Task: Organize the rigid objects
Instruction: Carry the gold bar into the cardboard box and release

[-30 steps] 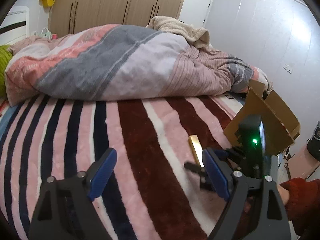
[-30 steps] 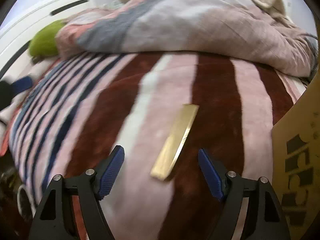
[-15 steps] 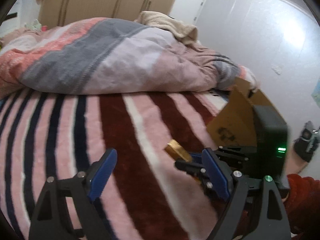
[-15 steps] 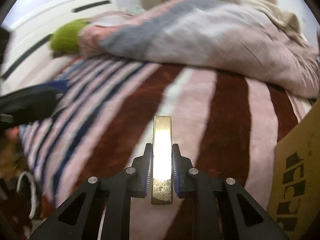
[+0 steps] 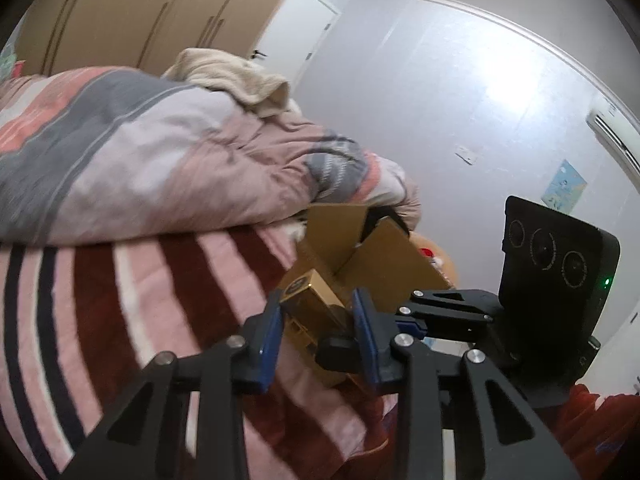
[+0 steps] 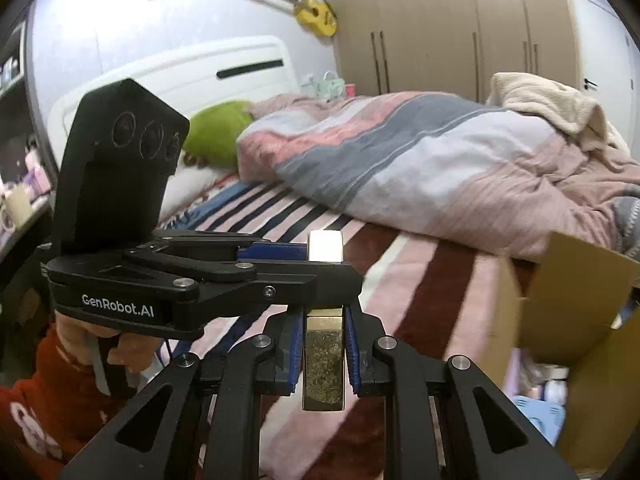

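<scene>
A long gold box (image 6: 324,356) is held in the air above the striped bed by both grippers. My right gripper (image 6: 322,340) is shut on its near end. My left gripper (image 5: 316,320) is shut on its far end (image 5: 310,300), with blue pads on both sides. In the right wrist view the left gripper (image 6: 280,256) crosses in from the left and clamps the box's far end (image 6: 326,246). In the left wrist view the right gripper's body (image 5: 448,316) comes in from the right.
An open cardboard box (image 6: 560,312) stands at the bed's right edge, also in the left wrist view (image 5: 360,248). A heaped duvet (image 6: 420,160) lies across the bed, a green pillow (image 6: 216,132) by the headboard. A striped blanket (image 5: 120,300) covers the bed.
My right gripper closed on the gold box and lifted it off the blanket. My left gripper then swung right and closed on the box's other end.
</scene>
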`<state>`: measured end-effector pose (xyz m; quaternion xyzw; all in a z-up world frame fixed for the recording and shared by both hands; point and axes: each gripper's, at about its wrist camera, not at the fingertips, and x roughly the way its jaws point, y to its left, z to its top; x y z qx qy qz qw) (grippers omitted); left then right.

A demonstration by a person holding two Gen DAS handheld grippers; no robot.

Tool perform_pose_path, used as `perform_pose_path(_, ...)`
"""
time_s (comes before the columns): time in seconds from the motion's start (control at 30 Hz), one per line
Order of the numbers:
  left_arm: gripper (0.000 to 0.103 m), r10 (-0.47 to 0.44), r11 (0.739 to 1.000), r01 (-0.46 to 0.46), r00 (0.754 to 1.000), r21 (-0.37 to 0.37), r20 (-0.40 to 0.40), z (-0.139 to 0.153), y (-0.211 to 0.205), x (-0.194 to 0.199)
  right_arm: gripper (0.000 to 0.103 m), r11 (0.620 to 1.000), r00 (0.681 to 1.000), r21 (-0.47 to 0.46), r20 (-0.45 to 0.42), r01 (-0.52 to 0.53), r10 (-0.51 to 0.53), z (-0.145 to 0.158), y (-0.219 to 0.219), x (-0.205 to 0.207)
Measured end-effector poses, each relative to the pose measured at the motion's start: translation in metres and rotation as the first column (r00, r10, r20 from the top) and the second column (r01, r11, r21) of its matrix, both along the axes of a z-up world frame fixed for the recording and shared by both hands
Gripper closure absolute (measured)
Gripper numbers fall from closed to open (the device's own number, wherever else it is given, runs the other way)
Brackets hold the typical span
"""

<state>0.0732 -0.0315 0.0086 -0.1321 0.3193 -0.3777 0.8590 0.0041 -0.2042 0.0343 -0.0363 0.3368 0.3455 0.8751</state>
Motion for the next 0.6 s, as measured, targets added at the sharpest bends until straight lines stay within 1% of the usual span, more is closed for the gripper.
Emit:
perform_pose_path(0.13, 0.072, -0.045, 0.999, 0.045, 0.999, 0.011, 0.013, 0.012, -0.041, 0.012, 0.090, 0.998, 0.998, 0.006, 0.009, 0.057, -0.057, 0.012, -0.036, 0.003)
perform_pose_path(0.27, 0.072, -0.095, 0.995, 0.095, 0.995, 0.035, 0.007, 0.015, -0.087, 0.030, 0.090, 0.992, 0.992, 0.013, -0.018, 0.126, -0.126, 0.015, -0.078, 0.014)
perform_pose_path(0.37, 0.072, -0.124, 0.990, 0.125, 0.992, 0.062, -0.012, 0.013, -0.116, 0.042, 0.090, 0.985, 0.984, -0.005, -0.036, 0.174, -0.174, 0.012, -0.103, 0.022)
perform_pose_path(0.5, 0.072, -0.138, 0.984, 0.144, 0.989, 0.102, -0.059, -0.004, -0.149, 0.058, 0.090, 0.974, 0.968, -0.029, -0.107, 0.224, -0.226, -0.002, -0.130, 0.039)
perform_pose_path(0.53, 0.070, -0.134, 0.984, 0.141, 0.989, 0.108, -0.068, -0.008, -0.152, 0.060, 0.090, 0.972, 0.965, -0.039, -0.116, 0.231, -0.234, -0.006, -0.135, 0.042)
perform_pose_path(0.57, 0.066, -0.123, 0.984, 0.131, 0.990, 0.120, -0.073, -0.012, -0.156, 0.062, 0.089, 0.970, 0.962, -0.052, -0.123, 0.237, -0.242, -0.010, -0.137, 0.046)
perform_pose_path(0.6, 0.049, -0.108, 0.984, 0.118, 0.991, 0.135, -0.076, -0.014, -0.158, 0.064, 0.089, 0.966, 0.957, -0.068, -0.131, 0.251, -0.258, -0.015, -0.140, 0.048)
